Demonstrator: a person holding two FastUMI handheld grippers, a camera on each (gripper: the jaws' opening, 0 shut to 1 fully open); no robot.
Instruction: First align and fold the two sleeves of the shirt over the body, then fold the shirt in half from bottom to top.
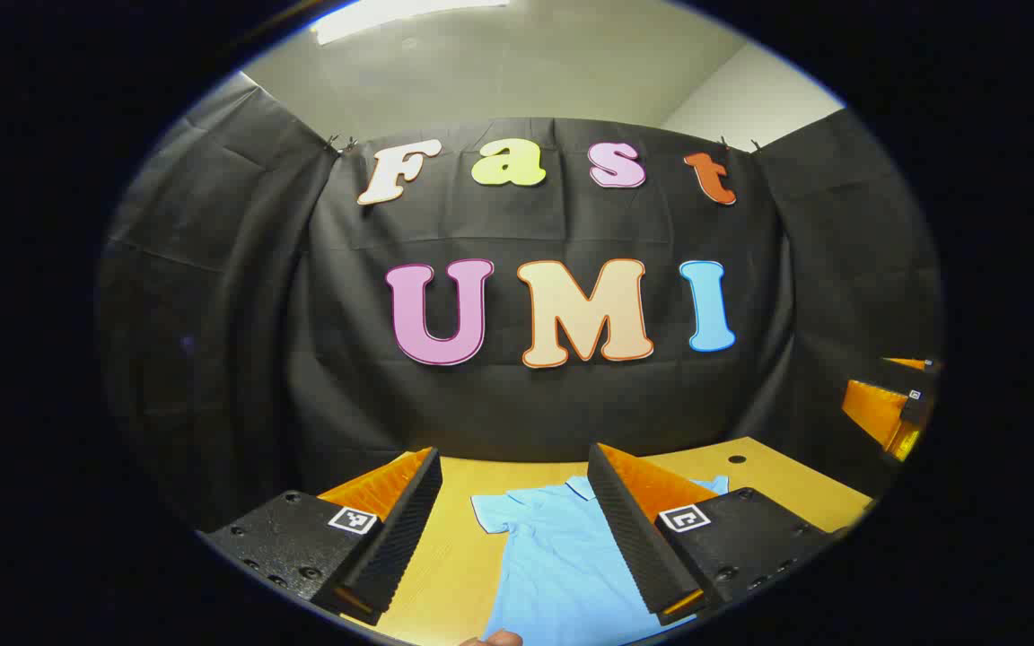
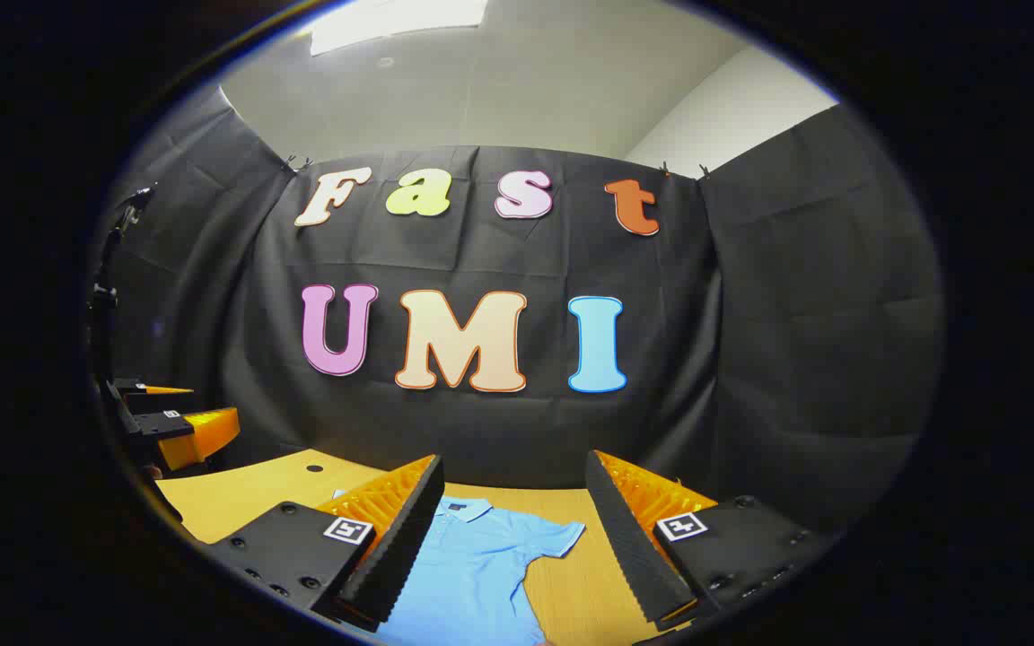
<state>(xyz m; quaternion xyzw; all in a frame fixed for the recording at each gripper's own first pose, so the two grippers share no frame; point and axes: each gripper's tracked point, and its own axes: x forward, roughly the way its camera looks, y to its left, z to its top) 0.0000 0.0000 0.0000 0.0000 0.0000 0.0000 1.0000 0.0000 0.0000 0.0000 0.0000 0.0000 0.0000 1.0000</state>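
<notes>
Light-blue shirt (image 1: pixel 562 556) flat on a wooden worktop (image 1: pixel 445 556), both tools hovering above it.

At the bottom centre of the left gripper view, the left hand-held gripper (image 1: pixel 517 529) stands released, holding nothing, collar and one sleeve between its fingers. In the right gripper view the right hand-held gripper (image 2: pixel 512 529) is likewise released above the shirt (image 2: pixel 472 565); the left one appears at far left (image 2: pixel 180 426).

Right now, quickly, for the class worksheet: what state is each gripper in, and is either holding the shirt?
Left gripper: open, holding nothing, above the blue shirt.
Right gripper: open, holding nothing, above the same shirt.
</notes>
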